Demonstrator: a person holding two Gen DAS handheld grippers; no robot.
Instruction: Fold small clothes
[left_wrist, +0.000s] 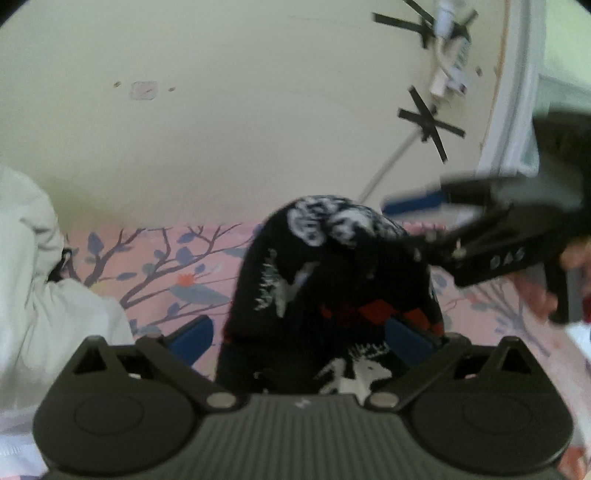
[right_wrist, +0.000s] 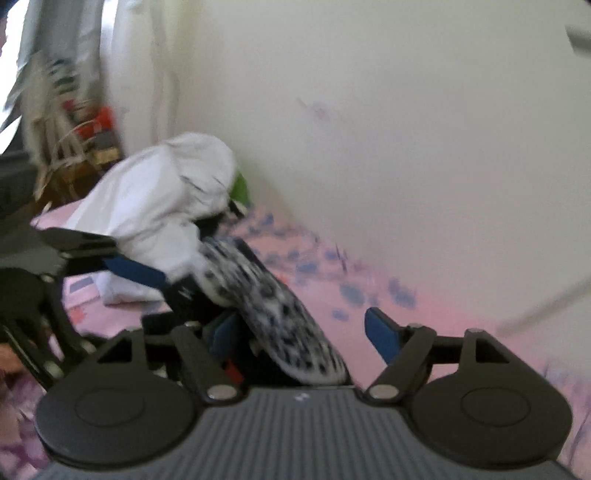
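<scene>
Mid-fold on this black patterned sock (left_wrist: 332, 280) and both my grippers are spread wide, pads off the fabric. It's bunched up in a hump on the pink bedsheet (left_wrist: 155, 266), sitting between my left gripper (left_wrist: 299, 332) fingers, so I can re-grab it. My right gripper (right_wrist: 303, 332) hangs over its spotted end, near the wall-side edge. White clothes pile (right_wrist: 155, 206) waits behind.
</scene>
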